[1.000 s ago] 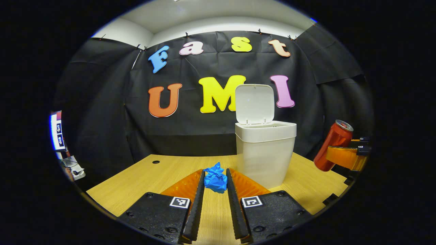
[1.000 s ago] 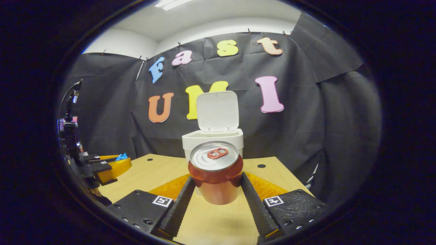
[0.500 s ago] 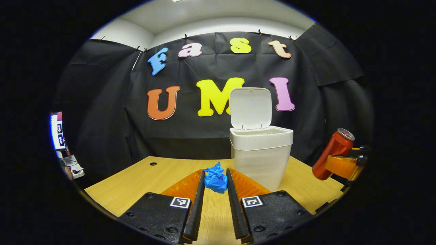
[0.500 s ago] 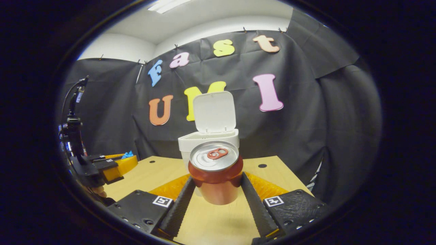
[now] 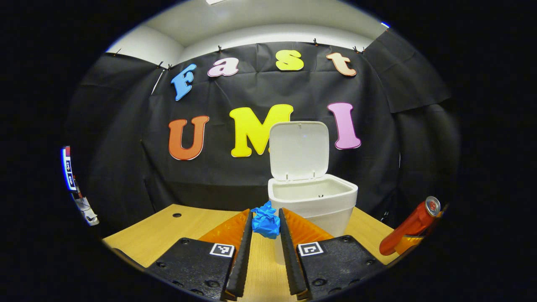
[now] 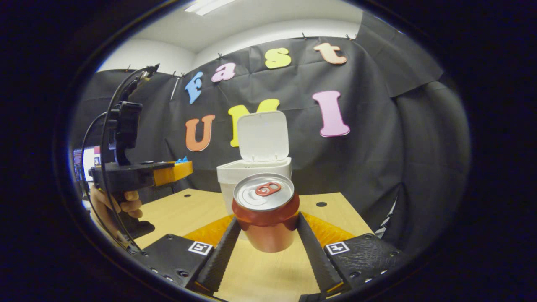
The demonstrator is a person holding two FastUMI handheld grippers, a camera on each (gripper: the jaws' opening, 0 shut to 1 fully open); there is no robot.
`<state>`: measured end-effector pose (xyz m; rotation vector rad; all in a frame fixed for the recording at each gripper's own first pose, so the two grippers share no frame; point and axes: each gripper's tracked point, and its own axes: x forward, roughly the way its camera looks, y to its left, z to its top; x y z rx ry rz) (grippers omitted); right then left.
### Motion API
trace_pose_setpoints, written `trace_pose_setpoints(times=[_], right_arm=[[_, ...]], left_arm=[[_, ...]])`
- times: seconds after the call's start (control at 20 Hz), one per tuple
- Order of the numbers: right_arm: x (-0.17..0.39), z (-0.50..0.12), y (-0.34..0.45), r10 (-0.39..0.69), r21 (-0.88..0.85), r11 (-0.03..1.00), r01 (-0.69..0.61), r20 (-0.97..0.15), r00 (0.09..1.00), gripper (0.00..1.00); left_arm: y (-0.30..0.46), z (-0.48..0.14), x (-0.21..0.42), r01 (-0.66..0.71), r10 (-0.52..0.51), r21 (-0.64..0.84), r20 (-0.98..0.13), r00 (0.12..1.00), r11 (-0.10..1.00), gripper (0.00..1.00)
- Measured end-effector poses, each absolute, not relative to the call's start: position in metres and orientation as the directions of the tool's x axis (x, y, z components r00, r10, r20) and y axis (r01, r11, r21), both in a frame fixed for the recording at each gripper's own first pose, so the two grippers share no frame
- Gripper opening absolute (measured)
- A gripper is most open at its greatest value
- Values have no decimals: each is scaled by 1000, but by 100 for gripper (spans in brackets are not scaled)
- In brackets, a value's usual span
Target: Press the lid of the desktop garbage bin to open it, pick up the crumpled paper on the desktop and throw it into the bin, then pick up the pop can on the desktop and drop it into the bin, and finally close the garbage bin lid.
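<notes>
The left claw is clamped on the crumpled paper, held above the bench; the garbage bin stands just ahead and a little to its right, lid tipped up at the back, mouth open — so the paper likely has to travel forward and right to hang over the opening; the left claw looks the nearer of the two. The right claw grips the pop can upright, bin behind it. The left gripper view looks down into the bin's hollow; the right gripper view shows a hand raising the left claw level with the rim.
</notes>
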<state>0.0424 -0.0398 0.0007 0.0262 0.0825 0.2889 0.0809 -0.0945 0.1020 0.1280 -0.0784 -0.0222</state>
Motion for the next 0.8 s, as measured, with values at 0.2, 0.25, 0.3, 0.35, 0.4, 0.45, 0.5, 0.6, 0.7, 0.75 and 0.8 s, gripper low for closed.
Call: trace_pose_setpoints(times=[0.2, 0.25, 0.3, 0.35, 0.4, 0.45, 0.5, 0.6, 0.7, 0.75, 0.8], right_arm=[[47, 3, -56, 279, 74, 959, -273, -72, 958, 82], [48, 3, -60, 273, 84, 960, -267, -73, 959, 82], [49, 1, -64, 269, 95, 960, -262, -77, 960, 82], [51, 0, -67, 265, 107, 961, -255, -84, 961, 82], [52, -1, -69, 261, 116, 961, -250, -90, 961, 82], [52, -1, -70, 261, 120, 961, -249, -92, 961, 82], [53, -1, -72, 259, 121, 961, -247, -91, 962, 82], [53, 0, -74, 252, 128, 962, -240, -87, 964, 82], [52, 1, -75, 252, 130, 962, -240, -83, 964, 82], [53, 1, -76, 249, 128, 963, -238, -82, 965, 82], [53, 1, -78, 246, 128, 964, -234, -81, 966, 82]], left_arm=[[-118, 143, 103, 26, -48, 150, 148, 988, 988, 41], [-127, 146, 109, 44, -65, 143, 146, 987, 989, 41], [-135, 147, 115, 55, -74, 135, 139, 988, 989, 40], [-140, 148, 123, 60, -78, 138, 131, 988, 989, 44], [-141, 149, 128, 62, -81, 142, 132, 988, 988, 41], [-148, 154, 135, 68, -88, 144, 137, 987, 987, 41], [-155, 156, 144, 84, -104, 141, 139, 985, 986, 36], [-169, 157, 162, 121, -138, 129, 135, 981, 984, 40], [-179, 161, 178, 139, -155, 118, 138, 978, 983, 41], [-184, 160, 185, 142, -159, 126, 139, 977, 982, 36], [-189, 158, 192, 142, -162, 140, 136, 977, 980, 40]])
